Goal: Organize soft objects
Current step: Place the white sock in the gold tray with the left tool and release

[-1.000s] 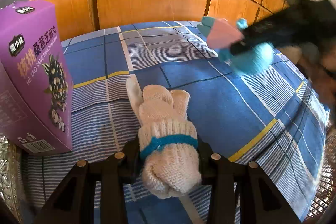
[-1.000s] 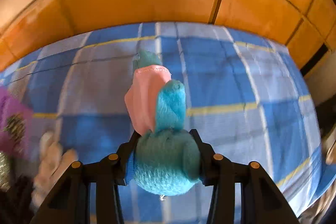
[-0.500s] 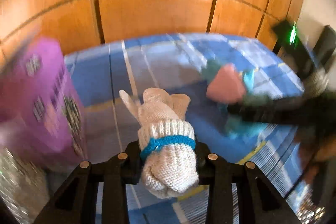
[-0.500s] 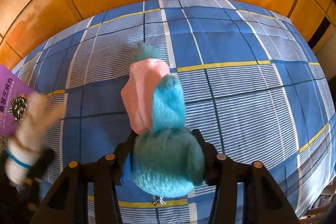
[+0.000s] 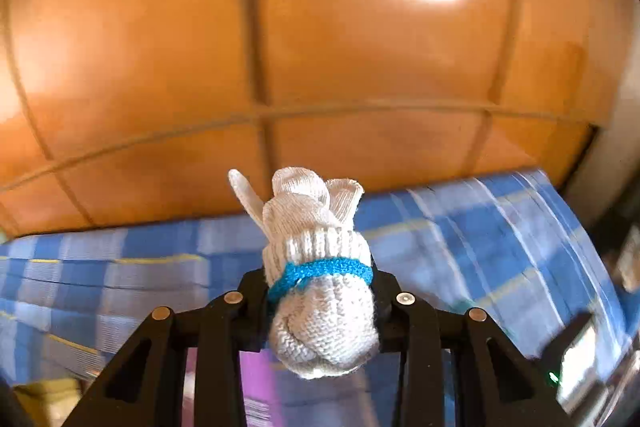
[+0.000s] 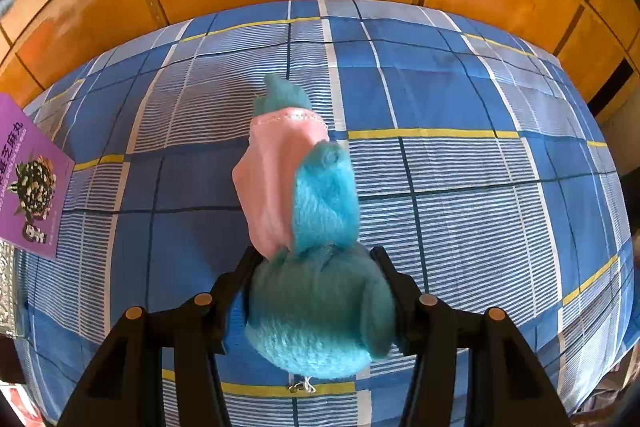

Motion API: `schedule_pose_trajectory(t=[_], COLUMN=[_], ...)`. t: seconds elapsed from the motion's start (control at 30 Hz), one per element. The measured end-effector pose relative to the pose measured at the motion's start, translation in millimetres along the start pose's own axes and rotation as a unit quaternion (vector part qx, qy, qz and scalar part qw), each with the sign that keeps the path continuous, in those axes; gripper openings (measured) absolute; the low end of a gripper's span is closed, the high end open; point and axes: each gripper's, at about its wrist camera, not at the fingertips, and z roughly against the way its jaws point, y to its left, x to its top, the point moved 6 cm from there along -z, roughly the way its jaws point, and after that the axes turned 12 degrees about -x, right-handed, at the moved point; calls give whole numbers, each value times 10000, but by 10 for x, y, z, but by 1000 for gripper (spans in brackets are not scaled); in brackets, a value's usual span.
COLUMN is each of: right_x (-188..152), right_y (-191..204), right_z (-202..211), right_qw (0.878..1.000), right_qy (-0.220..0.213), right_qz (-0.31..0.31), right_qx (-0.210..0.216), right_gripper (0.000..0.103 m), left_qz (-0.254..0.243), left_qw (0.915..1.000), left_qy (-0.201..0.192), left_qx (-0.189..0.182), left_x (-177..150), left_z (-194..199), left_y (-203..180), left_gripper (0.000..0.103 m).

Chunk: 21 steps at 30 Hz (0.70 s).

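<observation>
My left hand-held gripper [image 5: 320, 301] has lifted the clamped glove [image 5: 318, 279] above the bed [image 6: 460, 187]; my right hand-held gripper [image 6: 316, 283], jaws easing wider around the plush toy [image 6: 308, 227], should release low and gently.

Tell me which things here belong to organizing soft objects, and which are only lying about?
Belong to the job:
- rolled white knitted glove with blue band, in the left tool
- turquoise plush toy with pink cloth, in the right tool

Lying about:
- purple cardboard box
- blue checked bedsheet
- orange wooden panels
</observation>
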Motion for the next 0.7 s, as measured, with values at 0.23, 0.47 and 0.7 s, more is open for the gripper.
schedule_pose_trajectory(t=[0.23, 0.47, 0.7], right_x=[-1, -18, -26], right_y=[23, 56, 111], right_z=[4, 15, 34], right_qw=[9998, 9992, 9976], right_qy=[-75, -161, -279], right_qz=[136, 277, 489], right_qx=[-80, -227, -408], right_gripper=[55, 55, 56], left_qz=[485, 793, 1344], left_qw=[9947, 9880, 9777], left_qy=[-420, -611, -794], left_qx=[804, 1175, 1402], left_x=[-73, -759, -1582], left_z=[639, 1347, 1991], left_y=[1082, 1791, 2296], left_gripper=[36, 36, 36])
